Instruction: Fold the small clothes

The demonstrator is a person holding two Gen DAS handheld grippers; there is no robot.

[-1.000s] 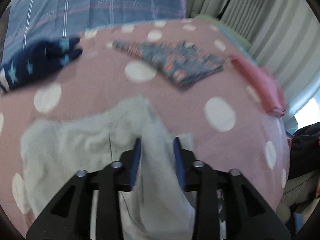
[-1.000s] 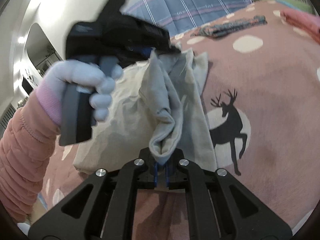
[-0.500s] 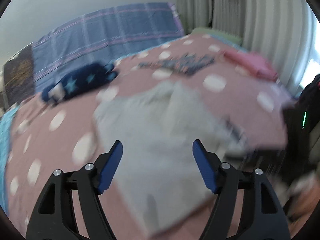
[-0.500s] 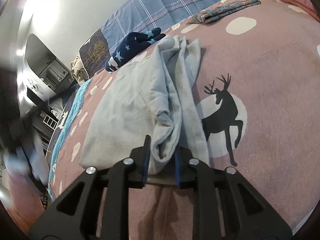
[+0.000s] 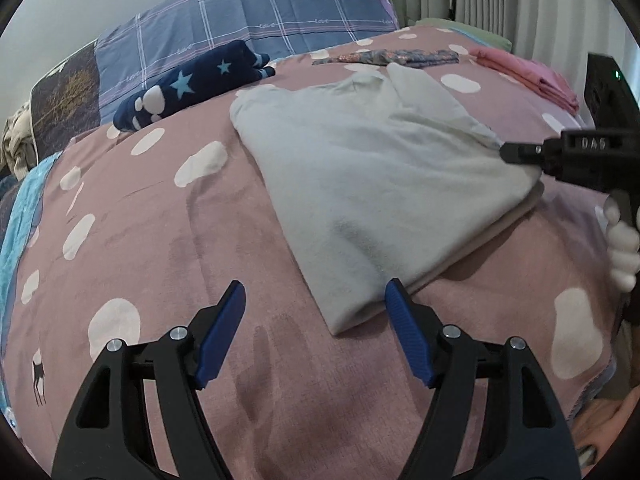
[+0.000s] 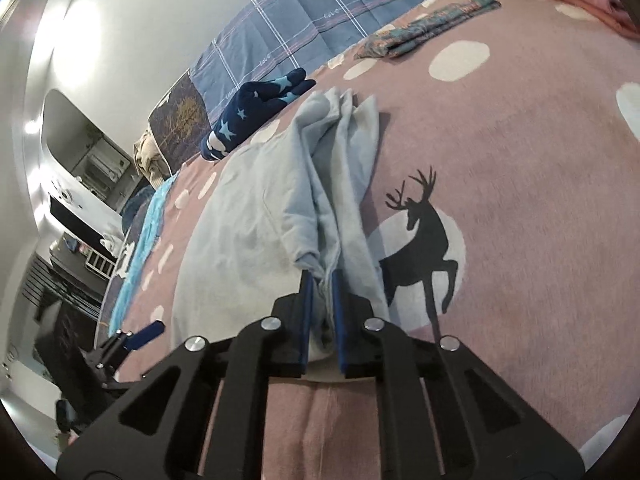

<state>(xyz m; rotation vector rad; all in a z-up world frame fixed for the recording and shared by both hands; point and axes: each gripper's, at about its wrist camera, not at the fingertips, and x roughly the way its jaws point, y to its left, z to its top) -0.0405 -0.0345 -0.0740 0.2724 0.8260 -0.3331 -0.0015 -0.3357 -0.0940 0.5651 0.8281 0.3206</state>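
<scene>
A mauve polka-dot bedspread with a black deer print is covering the bed, and a pale grey folded garment of soft knit fabric is lying across its middle. Beyond it are sitting a navy star-patterned bundle, a floral cloth and a pink folded stack. The right gripper is closing its jaws on a bunched edge of the garment – fabric is pressed between the blue pads. The left gripper is hanging wide apart, empty, just short of the garment's near corner – touching nothing
</scene>
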